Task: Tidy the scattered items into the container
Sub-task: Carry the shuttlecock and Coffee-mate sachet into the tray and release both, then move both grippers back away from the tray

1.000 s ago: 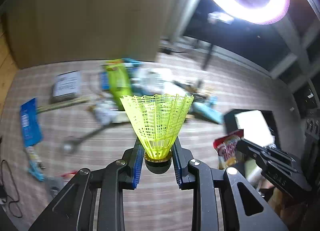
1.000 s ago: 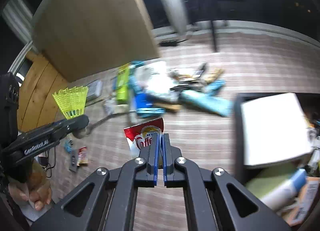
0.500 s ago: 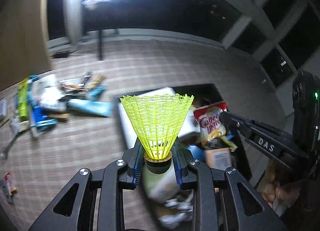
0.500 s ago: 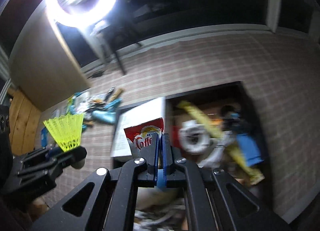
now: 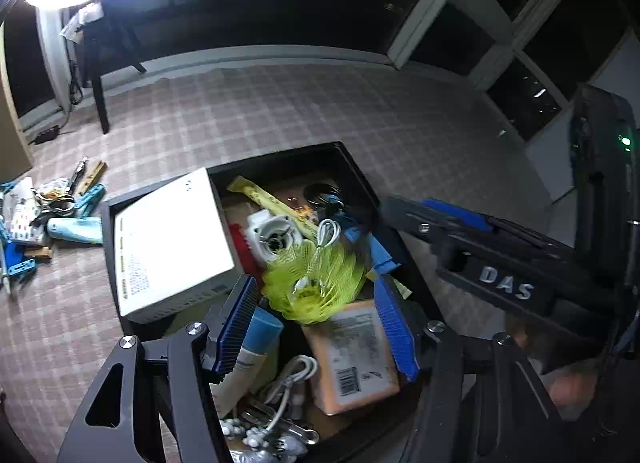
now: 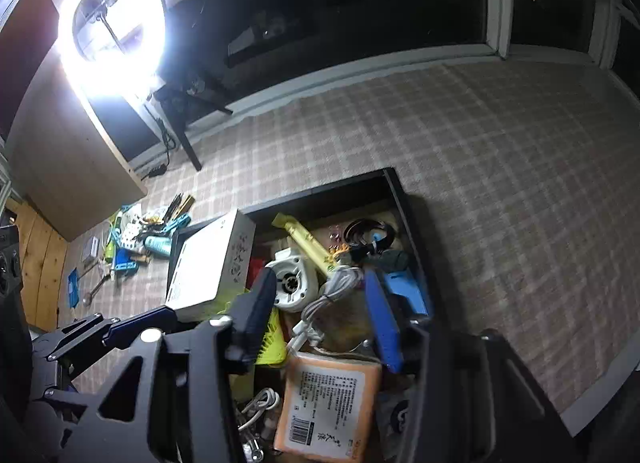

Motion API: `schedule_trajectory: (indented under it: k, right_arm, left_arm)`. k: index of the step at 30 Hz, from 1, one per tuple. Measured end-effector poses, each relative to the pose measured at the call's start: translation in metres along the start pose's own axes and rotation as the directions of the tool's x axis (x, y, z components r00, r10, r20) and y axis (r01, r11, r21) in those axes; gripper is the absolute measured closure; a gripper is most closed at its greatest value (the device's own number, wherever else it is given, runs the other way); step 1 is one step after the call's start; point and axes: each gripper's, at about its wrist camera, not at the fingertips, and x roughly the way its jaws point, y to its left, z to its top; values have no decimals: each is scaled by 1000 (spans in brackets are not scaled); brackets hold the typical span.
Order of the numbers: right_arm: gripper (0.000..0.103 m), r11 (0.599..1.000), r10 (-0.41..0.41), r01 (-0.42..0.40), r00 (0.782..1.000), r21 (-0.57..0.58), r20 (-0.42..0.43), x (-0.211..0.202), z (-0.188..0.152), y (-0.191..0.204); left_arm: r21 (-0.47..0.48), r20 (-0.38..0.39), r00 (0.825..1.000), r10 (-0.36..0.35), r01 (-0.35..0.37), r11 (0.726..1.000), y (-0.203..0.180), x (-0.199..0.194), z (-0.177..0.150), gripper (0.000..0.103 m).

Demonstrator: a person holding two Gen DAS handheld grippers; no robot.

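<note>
1. The shuttlecock (image 5: 316, 283) is smeared by motion in the left view; in the right view the left tongs (image 6: 256, 315) hide most of it.
2. The box (image 5: 360, 167) has its near wall cut off behind both tongs.
3. The pile (image 5: 48, 215) at far left is too small to sort.
4. The orange packet (image 6: 328, 403) has unreadable print.

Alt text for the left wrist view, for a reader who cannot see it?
The open left gripper hovers over a black container full of clutter, a yellow shuttlecock lying on top. More items remain scattered on the checked floor.
</note>
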Motion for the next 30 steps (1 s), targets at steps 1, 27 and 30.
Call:
schedule_trajectory:
  k: [1,27,30]
  right_arm:
    - [56,1000,2,-2,1000,-3,-1,0,0,0]
    - [55,996,36,-37,999,-76,-17,21,-28,87]
    - [55,994,50,-51,999,-92,-18,22,-35,110]
  left_arm:
    - [0,-1,1000,8,-8,1000,1,0,0,46]
    - [-193,24,980,200,-192,962,136,-51,-46,48]
    - [-216,35,971,237,-224,950,157,-66,-59,48]
